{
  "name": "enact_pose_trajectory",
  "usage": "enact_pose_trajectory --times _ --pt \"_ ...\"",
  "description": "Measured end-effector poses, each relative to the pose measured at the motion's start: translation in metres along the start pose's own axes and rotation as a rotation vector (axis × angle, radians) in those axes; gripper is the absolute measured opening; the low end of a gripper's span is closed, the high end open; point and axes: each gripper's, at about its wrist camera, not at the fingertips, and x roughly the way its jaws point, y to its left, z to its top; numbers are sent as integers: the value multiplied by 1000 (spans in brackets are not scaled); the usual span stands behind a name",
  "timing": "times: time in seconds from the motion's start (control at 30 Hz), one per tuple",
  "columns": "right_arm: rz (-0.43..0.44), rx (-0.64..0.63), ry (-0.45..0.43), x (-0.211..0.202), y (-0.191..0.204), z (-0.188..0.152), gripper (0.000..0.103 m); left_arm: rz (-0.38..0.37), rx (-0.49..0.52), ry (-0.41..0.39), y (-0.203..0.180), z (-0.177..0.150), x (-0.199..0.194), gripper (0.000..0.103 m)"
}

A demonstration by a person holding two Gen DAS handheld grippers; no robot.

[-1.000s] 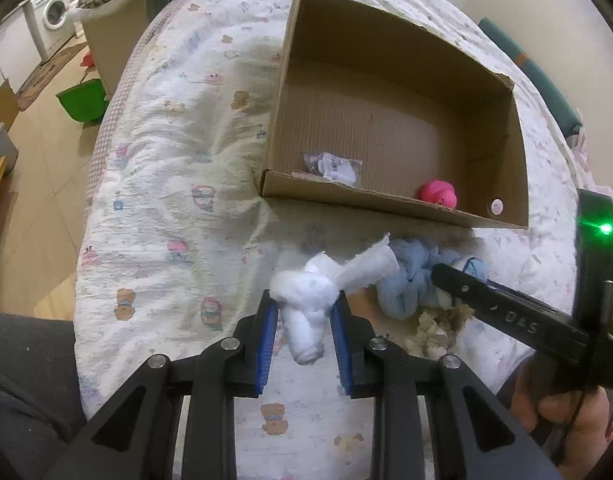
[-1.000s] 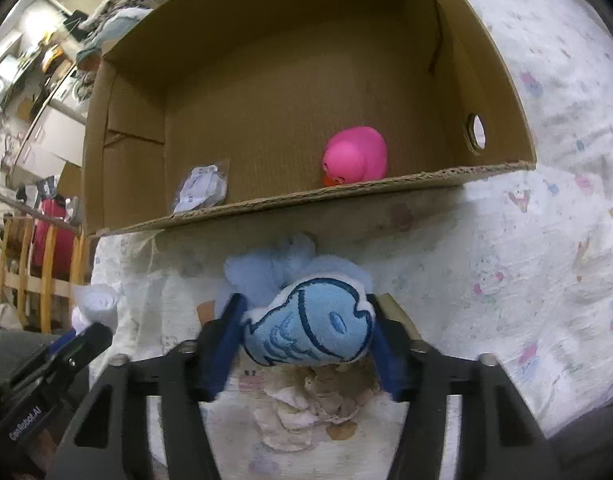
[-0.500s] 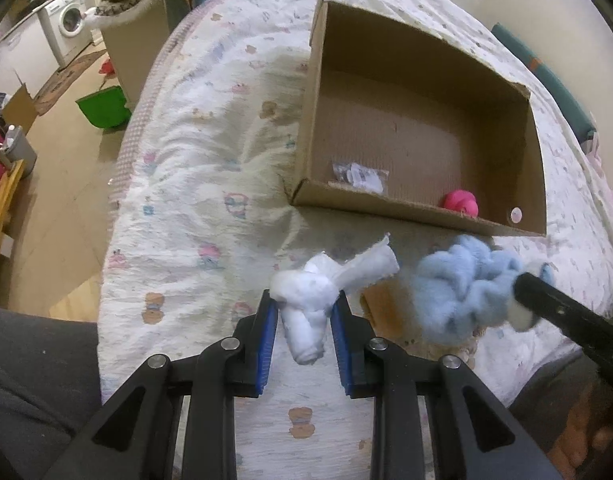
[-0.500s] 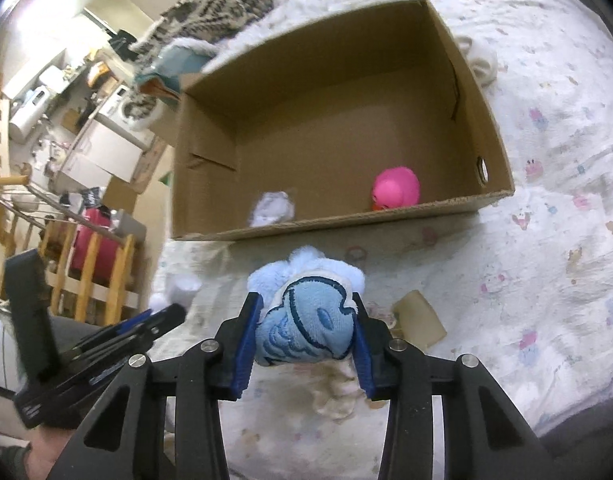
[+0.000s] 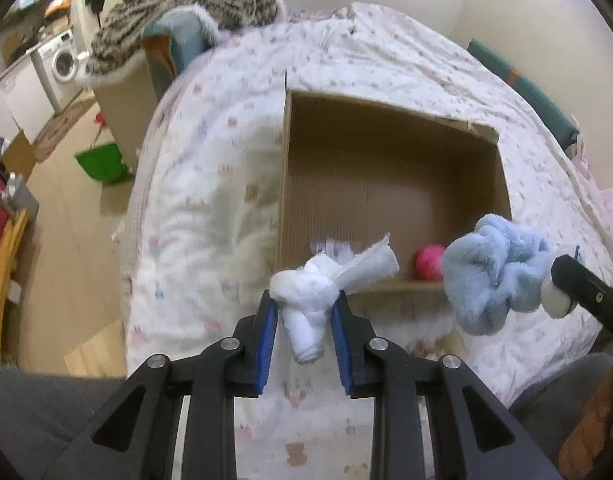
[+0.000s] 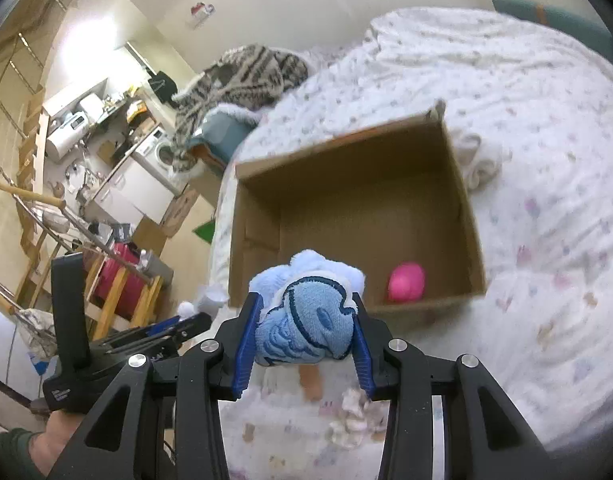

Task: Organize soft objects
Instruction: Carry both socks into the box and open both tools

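Observation:
My left gripper [image 5: 304,308] is shut on a knotted white cloth [image 5: 312,296], held in the air just short of the near wall of an open cardboard box [image 5: 390,148] on the bed. My right gripper [image 6: 304,324] is shut on a light blue plush cloth with an embroidered fish [image 6: 306,328], also lifted before the box [image 6: 462,208]. In the left wrist view the blue plush [image 5: 494,272] hangs at the right from the other gripper's finger. A pink toy [image 5: 428,266] [image 6: 406,282] lies in the box's near right corner.
A small clear packet [image 5: 332,247] lies inside the box. Crumpled cream fabric [image 6: 352,420] and a tan scrap [image 6: 310,380] lie on the patterned bedspread [image 6: 546,160] below my right gripper. A rolled white cloth [image 6: 478,160] sits right of the box. Floor and furniture lie left of the bed.
Both grippers have risen with their cloths and tipped up, so more of the room shows. The blue plush came up off the bedspread. The box looks smaller and farther below.

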Motion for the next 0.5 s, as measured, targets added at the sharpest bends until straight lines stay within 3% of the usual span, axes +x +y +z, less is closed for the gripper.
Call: enact_pose_trajectory --times 0.3,0.5 --pt "-14 -13 -51 12 0 43 44 11 8 -28 2 50 6 24" --pt "-46 -40 -30 38 -6 63 44 21 26 -33 3 75 18 24"
